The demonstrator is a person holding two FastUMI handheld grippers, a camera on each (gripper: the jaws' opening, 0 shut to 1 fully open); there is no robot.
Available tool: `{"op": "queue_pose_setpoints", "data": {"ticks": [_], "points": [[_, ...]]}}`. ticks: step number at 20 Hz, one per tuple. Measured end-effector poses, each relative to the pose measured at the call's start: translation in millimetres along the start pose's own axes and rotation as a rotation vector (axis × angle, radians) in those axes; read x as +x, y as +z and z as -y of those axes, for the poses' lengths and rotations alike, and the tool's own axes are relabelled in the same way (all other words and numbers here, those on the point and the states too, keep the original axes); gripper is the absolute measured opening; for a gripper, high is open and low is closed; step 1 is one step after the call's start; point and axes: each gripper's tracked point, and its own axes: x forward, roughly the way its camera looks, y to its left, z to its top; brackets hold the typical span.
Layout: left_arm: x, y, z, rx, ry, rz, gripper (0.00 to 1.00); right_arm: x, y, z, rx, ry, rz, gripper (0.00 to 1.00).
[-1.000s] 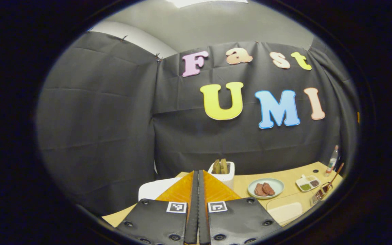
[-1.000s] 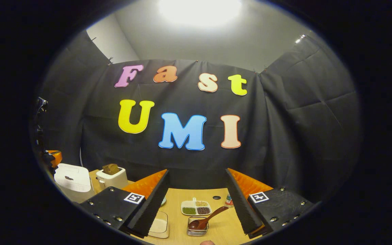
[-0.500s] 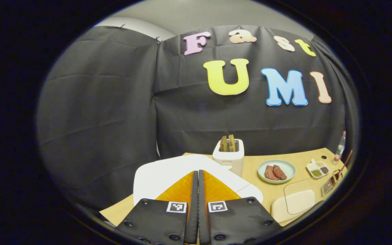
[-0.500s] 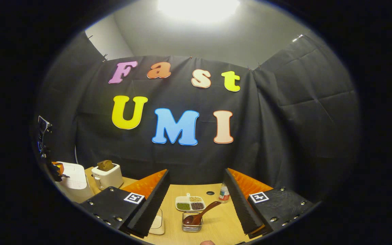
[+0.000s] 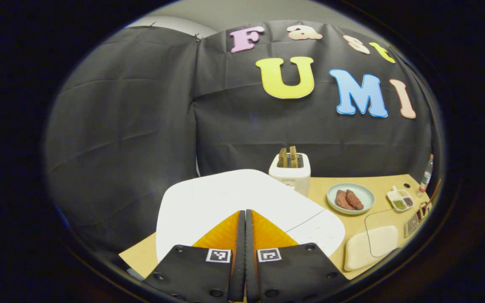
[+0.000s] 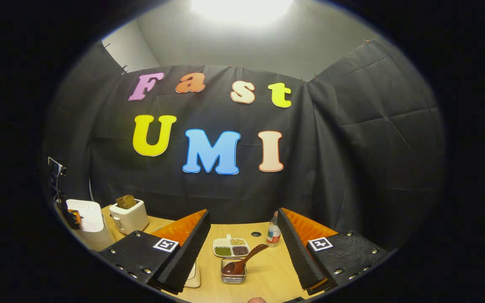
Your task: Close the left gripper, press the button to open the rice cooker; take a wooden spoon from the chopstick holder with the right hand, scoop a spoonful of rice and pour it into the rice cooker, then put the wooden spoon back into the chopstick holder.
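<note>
Rice cooker, white, lid down, sat at the table's left end; in the right gripper view it showed at far left. Left gripper hung just above the lid, fingers pressed together, nothing between them; contact with the lid could not be told. Wooden spoon stood bowl-down in the wire chopstick holder near the table's front edge, handle leaning up to the right. Right gripper hovered over it, fingers spread wide, holding nothing. Behind the holder was a divided dish of grains, then a small bottle toward the back edge. White toaster with bread slices stood just right of the cooker. Plate of meat lay beside it on the tan table.
</note>
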Motion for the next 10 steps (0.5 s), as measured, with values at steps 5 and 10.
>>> {"op": "queue_pose_setpoints", "data": {"ticks": [5,10], "points": [[2.1,-8.7,-0.1,-0.052,0.004,0.004,0.09,1.8,-2.2,1.7,-0.005,0.005,0.002,0.97],[0.2,-4.2,-0.7,-0.065,0.003,0.020,0.09,1.7,-1.9,1.6,0.006,0.012,0.010,0.97]]}}
